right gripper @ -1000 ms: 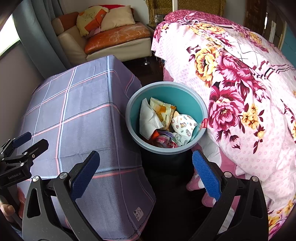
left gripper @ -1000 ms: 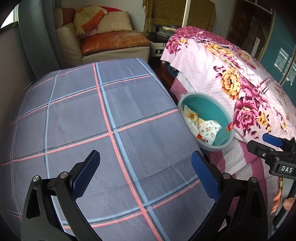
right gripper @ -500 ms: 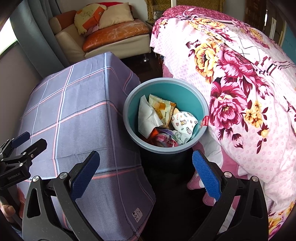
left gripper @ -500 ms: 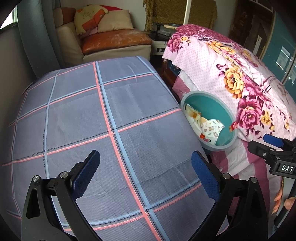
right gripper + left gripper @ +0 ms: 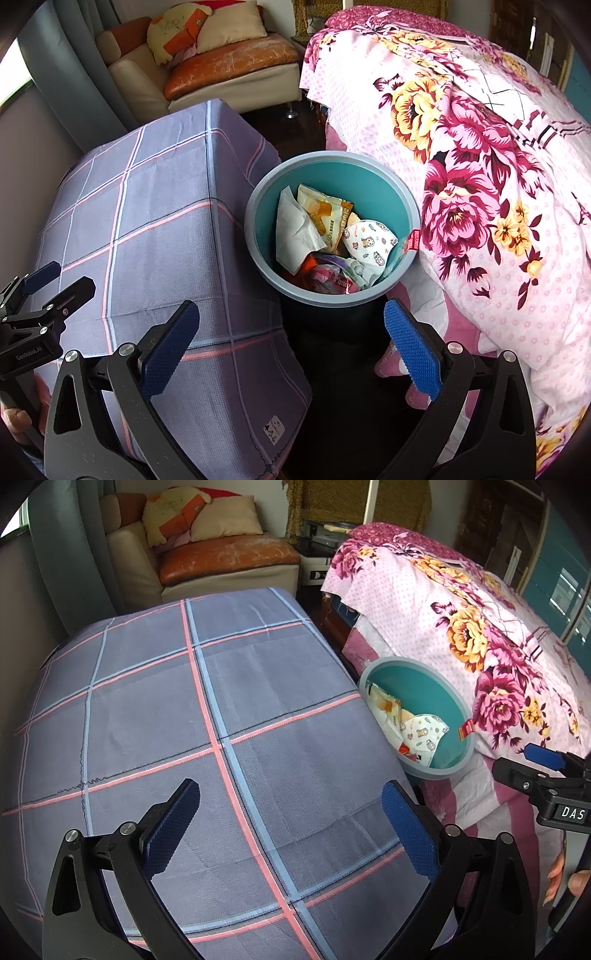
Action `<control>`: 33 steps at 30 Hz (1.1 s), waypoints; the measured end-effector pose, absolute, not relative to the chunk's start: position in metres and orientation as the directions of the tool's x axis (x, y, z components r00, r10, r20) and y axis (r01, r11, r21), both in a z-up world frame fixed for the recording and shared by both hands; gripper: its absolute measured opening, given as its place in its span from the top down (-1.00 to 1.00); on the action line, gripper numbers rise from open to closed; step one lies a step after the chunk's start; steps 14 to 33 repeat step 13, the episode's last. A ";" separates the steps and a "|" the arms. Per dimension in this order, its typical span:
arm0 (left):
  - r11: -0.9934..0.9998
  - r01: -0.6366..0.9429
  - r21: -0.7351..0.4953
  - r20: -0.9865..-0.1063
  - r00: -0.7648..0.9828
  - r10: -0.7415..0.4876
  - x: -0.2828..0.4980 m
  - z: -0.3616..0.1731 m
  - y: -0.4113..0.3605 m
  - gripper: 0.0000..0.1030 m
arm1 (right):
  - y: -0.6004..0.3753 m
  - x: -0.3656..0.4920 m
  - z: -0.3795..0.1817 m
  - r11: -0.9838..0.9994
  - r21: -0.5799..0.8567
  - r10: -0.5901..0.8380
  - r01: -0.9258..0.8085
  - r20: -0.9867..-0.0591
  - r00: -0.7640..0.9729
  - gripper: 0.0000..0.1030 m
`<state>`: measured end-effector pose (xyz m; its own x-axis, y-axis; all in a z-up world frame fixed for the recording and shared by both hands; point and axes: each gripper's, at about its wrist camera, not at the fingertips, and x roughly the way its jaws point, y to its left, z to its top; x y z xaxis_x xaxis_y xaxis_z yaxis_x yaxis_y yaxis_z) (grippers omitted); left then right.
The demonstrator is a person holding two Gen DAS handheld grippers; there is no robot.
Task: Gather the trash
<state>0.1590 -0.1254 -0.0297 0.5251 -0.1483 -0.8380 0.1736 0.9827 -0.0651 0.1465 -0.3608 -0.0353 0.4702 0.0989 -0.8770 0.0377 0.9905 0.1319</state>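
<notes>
Closer now, round teal bin [image 5: 404, 199] holds crinkled wrappers [image 5: 325, 214].

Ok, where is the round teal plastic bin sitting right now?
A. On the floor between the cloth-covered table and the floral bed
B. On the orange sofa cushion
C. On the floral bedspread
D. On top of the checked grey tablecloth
A: in the right wrist view the round teal plastic bin, holding wrappers and tissue, stands low in the gap between the table under the checked grey tablecloth and the pink floral bedspread.
</notes>
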 end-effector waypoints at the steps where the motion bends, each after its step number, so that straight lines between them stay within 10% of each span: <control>1: 0.983 0.175 -0.062 -0.838 0.525 -0.147 0.159 -0.031 -0.126 -0.92 | -0.361 0.147 -0.036 0.991 0.131 0.098 0.039 -0.877 0.470 -0.87; 33: 0.986 0.157 -0.054 -0.849 0.513 -0.129 0.162 -0.035 -0.122 -0.92 | -0.360 0.148 -0.035 0.991 0.124 0.091 0.040 -0.879 0.468 -0.87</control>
